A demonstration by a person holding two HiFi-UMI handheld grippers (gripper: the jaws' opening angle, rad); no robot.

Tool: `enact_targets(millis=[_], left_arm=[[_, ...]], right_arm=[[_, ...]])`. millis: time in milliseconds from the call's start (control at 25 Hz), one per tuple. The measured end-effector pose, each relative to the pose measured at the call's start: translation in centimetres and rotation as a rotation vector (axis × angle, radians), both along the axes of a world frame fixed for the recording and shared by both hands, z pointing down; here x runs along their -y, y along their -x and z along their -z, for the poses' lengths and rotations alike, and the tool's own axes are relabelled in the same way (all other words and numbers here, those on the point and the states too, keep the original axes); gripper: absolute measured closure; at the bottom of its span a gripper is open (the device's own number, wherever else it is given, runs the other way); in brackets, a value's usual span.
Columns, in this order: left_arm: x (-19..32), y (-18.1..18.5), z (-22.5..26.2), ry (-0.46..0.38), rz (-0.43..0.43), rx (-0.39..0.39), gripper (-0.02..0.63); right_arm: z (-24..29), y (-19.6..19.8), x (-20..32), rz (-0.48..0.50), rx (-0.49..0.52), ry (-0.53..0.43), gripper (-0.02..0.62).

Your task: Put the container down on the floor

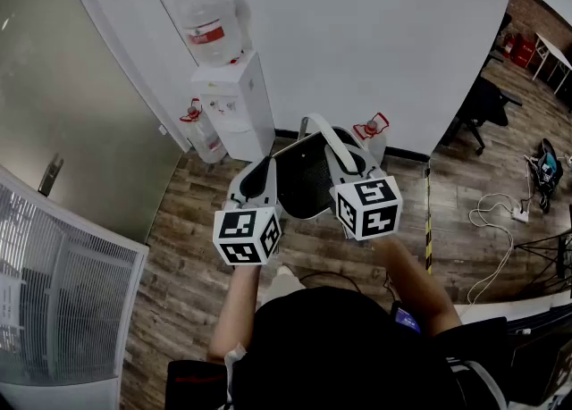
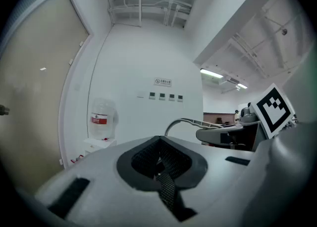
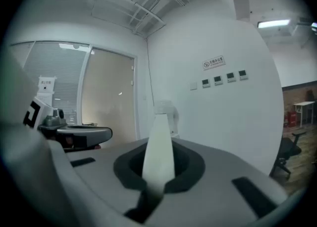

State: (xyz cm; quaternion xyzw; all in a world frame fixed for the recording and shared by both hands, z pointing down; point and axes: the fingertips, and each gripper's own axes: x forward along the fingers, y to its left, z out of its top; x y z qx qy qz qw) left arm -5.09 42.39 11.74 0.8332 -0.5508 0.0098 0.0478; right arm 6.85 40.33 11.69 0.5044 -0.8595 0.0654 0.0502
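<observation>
A dark mesh container (image 1: 307, 178) with a white handle (image 1: 327, 138) hangs in the air above the wooden floor (image 1: 188, 247), held between both grippers. My left gripper (image 1: 260, 178) is shut on the container's black mesh edge (image 2: 164, 167), which is pinched between its jaws. My right gripper (image 1: 349, 167) is shut on the white handle strip (image 3: 158, 147), which runs up out of its jaws. In the left gripper view the handle (image 2: 184, 121) arcs over to the right gripper (image 2: 225, 133). Most of the container's body is hidden behind the grippers.
A white water dispenser (image 1: 236, 103) with a bottle on top stands against the wall ahead. Spare bottles (image 1: 202, 129) (image 1: 374, 133) sit on the floor on either side of it. Loose cables (image 1: 497, 213) and an office chair (image 1: 483, 100) are to the right, a white grille (image 1: 55, 285) at the left.
</observation>
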Motion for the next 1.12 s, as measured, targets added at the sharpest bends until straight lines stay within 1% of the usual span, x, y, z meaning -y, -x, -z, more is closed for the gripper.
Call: enact_targets(millis=[280, 840, 1120], left_arm=[[0.0, 0.4, -0.2, 0.006, 0.003, -0.006, 0.589], [-1.3, -0.9, -0.9, 0.029, 0.008, -0.024, 0.589], [-1.0, -1.2, -1.3, 0.041, 0.004, -0.020, 0.589]], right_arm=[[-0.1, 0.2, 0.1, 0.003, 0.033, 0.009, 0.566], [-0.9, -1.0, -1.1, 0.009, 0.034, 0.042, 0.566], [-1.2, -1.4, -0.3, 0.007, 0.038, 0.047, 0.566]])
